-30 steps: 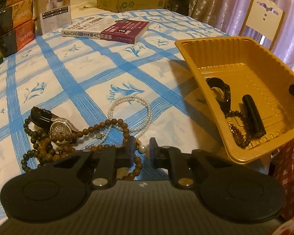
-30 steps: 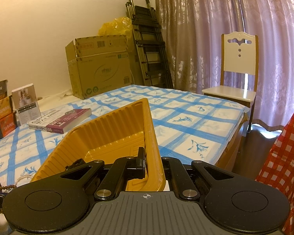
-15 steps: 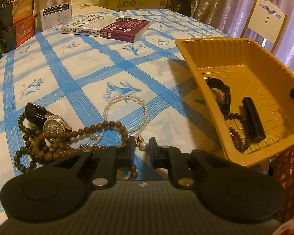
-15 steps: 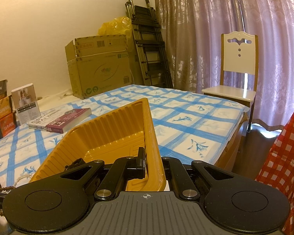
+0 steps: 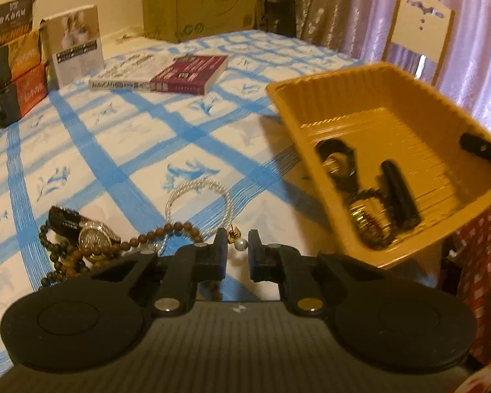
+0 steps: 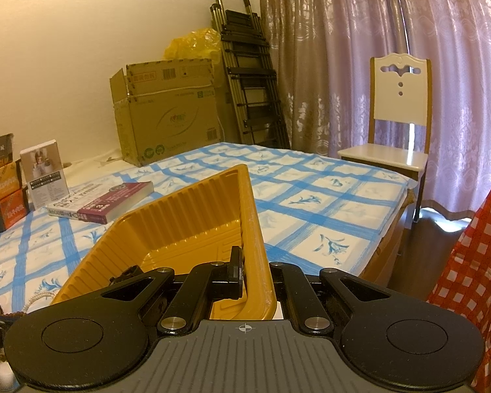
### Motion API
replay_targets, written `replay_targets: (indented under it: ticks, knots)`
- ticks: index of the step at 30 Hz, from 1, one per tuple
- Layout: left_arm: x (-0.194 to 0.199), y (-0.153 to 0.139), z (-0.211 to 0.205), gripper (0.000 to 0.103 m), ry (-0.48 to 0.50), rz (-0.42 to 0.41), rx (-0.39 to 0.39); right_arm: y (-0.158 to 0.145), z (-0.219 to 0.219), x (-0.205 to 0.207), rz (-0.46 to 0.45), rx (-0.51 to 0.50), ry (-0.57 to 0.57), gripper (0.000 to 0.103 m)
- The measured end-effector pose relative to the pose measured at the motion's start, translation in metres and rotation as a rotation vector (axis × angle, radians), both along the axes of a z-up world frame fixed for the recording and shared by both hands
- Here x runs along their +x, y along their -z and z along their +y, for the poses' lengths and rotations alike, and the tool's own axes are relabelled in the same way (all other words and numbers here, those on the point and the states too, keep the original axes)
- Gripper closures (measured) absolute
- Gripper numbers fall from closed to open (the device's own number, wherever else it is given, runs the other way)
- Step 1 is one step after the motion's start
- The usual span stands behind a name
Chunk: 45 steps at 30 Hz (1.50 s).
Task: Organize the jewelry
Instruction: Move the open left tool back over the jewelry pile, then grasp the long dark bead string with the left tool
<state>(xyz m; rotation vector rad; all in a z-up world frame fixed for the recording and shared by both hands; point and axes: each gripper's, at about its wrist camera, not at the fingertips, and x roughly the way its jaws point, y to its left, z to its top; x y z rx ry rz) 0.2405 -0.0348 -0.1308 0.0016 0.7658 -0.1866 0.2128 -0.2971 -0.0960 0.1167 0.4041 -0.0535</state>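
Left wrist view: a pearl earring (image 5: 240, 244) lies near the cloth's front edge, framed by the parted left gripper (image 5: 238, 245). It should be pinched squarely. The tray (image 6: 255, 216) wall is clamped by the right gripper (image 6: 257, 270).

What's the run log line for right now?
left tongs: open over pearl earring | right tongs: shut on yellow tray rim, tray tilted

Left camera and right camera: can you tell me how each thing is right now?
yellow tray: tilted, held by one wall.
right gripper: shut on the tray wall.
left gripper: open, around nothing.
pearl earring: loose on the cloth between the fingers.
cardboard box: flap open.
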Motion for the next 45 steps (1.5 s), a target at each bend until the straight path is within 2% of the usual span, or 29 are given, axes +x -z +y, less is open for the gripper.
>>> replay_targets:
  ticks: [5, 9, 14, 22, 31, 36, 41, 45]
  knots:
    - [-0.010, -0.028, -0.010, 0.092, 0.064, -0.041, -0.054, 0.000, 0.000, 0.000, -0.001, -0.001, -0.001, 0.098]
    - [-0.009, -0.043, -0.032, 0.092, 0.151, -0.036, -0.129, -0.002, 0.001, 0.000, -0.003, -0.001, -0.004, 0.098]
    - [0.002, -0.044, -0.072, 0.092, 0.265, 0.004, -0.191, -0.003, 0.001, 0.000, -0.005, 0.001, -0.007, 0.098]
    - [0.019, -0.034, -0.105, 0.092, 0.325, 0.070, -0.277, -0.005, 0.002, -0.001, -0.006, 0.005, -0.012, 0.098]
    - [0.020, -0.033, -0.102, 0.085, 0.285, 0.089, -0.341, -0.004, 0.002, -0.001, -0.005, 0.008, -0.011, 0.098]
    - [0.003, -0.050, -0.078, 0.077, 0.220, 0.002, -0.396, -0.003, 0.002, -0.003, -0.001, 0.009, -0.007, 0.098]
    - [-0.022, -0.060, -0.032, 0.073, 0.119, -0.060, -0.331, -0.003, 0.001, -0.003, -0.001, 0.010, -0.005, 0.098]
    - [-0.040, -0.056, 0.015, 0.071, 0.002, -0.043, -0.246, -0.003, 0.001, -0.003, -0.001, 0.010, -0.007, 0.098]
